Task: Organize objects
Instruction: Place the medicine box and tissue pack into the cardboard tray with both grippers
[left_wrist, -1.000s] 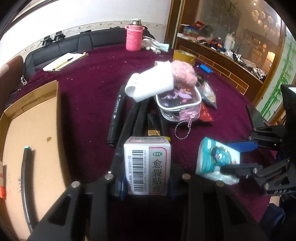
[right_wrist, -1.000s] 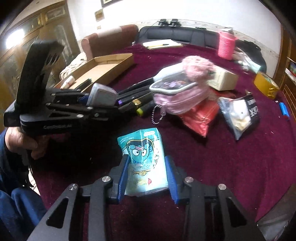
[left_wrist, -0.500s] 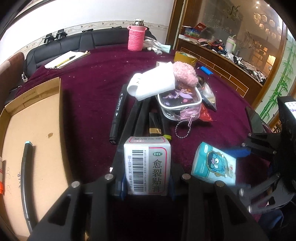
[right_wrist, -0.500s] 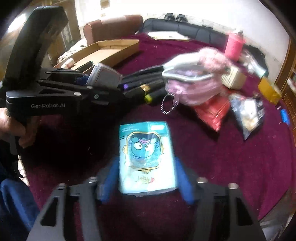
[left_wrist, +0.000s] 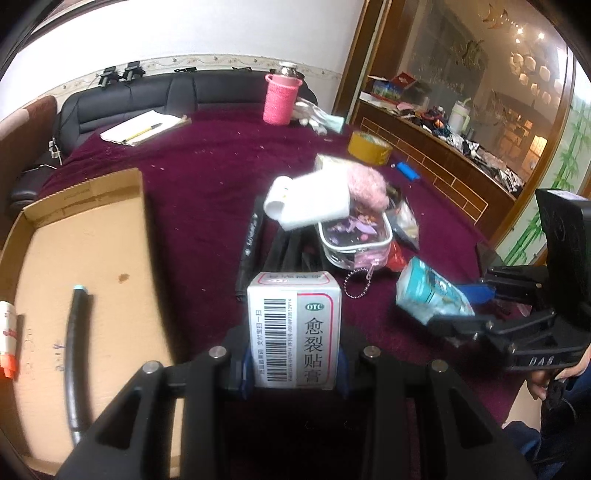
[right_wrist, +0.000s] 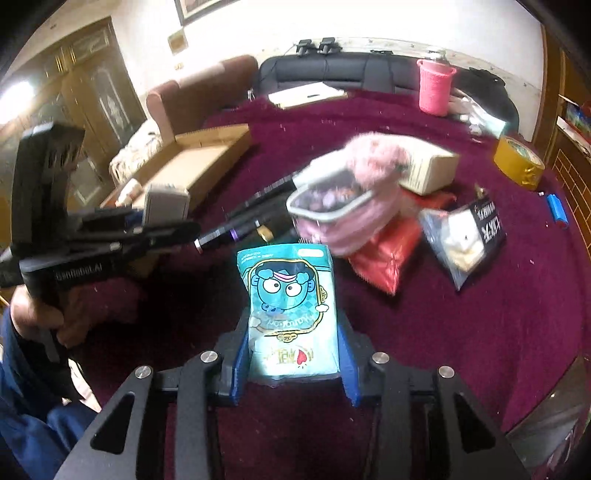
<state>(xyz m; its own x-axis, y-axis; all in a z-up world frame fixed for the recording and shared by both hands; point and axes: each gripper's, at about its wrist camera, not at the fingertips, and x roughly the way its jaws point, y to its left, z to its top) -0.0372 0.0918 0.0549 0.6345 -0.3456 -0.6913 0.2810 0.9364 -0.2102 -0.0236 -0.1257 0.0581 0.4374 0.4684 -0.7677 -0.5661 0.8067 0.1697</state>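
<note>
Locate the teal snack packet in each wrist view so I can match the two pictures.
Left wrist view: the teal snack packet is right of centre, clamped in the right gripper, which comes in from the right edge.
Right wrist view: the packet is at lower centre, upright between the blue pads of that gripper.
Shared landmark: the pink cup at the far end of the table.

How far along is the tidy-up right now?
Done: the cardboard tray already holds a black pen and a small item at its left edge. In hand: the left gripper clamps the medicine box; the right gripper clamps the teal packet. Left: the markers, pouch, red packet and tape roll lie on the cloth.
</note>
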